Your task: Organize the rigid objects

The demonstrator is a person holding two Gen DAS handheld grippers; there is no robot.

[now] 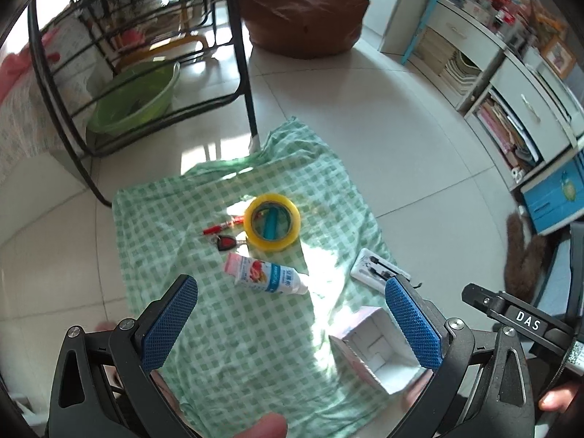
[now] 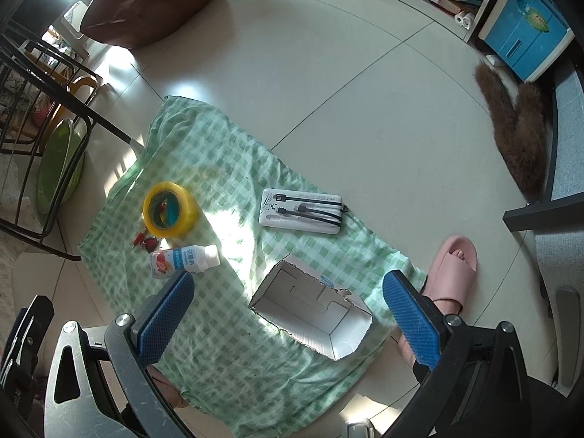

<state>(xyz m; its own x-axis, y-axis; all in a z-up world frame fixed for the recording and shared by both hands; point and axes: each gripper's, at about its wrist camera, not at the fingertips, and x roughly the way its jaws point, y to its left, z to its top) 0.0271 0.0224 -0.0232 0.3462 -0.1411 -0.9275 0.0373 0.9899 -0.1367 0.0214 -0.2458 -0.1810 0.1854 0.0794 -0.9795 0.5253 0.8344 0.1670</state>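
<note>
— Tiled floor [image 2: 328, 73], checked cloth [image 2: 226, 328] spread on it. Contents?
— Tape roll [image 2: 169, 214], bottle [image 2: 184, 261] lying flat beside it, red keys [image 1: 228, 242], power bank [image 2: 303, 211], open box [image 2: 310, 314] nearest.
— Grippers?
— Left gripper [image 1: 292, 328] and right gripper [image 2: 288, 314]: fingers spread wide, both empty, hovering above the cloth.

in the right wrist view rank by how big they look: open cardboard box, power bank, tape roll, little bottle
1. open cardboard box, though it lies nearest the camera, which inflates it
2. power bank
3. and 4. yellow tape roll and small bottle look too alike to rank.
</note>
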